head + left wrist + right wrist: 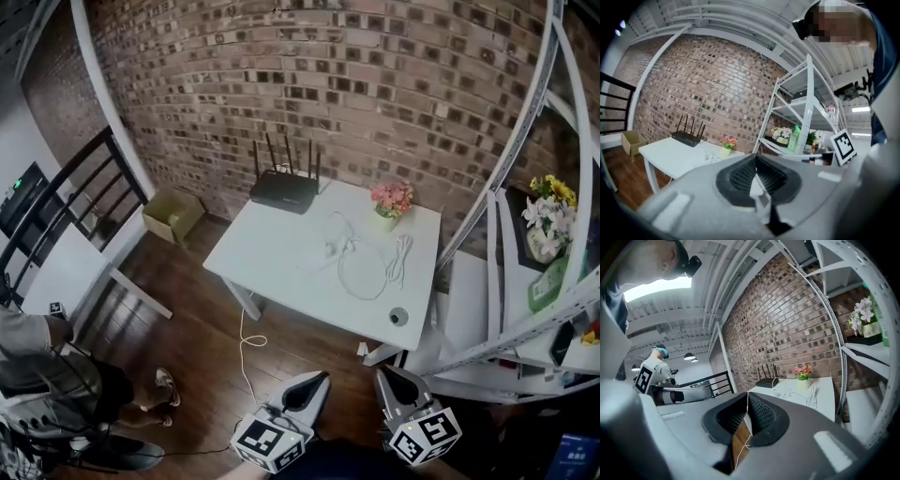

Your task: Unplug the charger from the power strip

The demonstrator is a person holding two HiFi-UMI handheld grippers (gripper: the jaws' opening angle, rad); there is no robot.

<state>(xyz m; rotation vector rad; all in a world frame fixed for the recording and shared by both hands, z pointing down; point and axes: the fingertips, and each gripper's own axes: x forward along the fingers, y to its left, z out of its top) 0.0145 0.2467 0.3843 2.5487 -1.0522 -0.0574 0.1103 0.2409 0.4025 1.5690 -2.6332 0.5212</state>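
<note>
On the white table (272, 248) a small white charger and power strip (334, 247) lie among loops of white cable (364, 279); which part is which I cannot tell at this distance. A second cable bundle (401, 259) lies to their right. A white lead (246, 349) hangs from the table down to the floor. Both grippers are well short of the table, near the bottom of the head view. My left gripper (315, 379) is shut with nothing in it, and so is my right gripper (385, 375). The table's cables (810, 397) show small in the right gripper view.
A black router (284, 190) and a pot of pink flowers (391, 201) stand at the table's back, a small grey disc (398, 317) near its front right corner. A white metal shelf (525, 281) with flowers stands right. A cardboard box (172, 215), black railing and a seated person (56, 375) are left.
</note>
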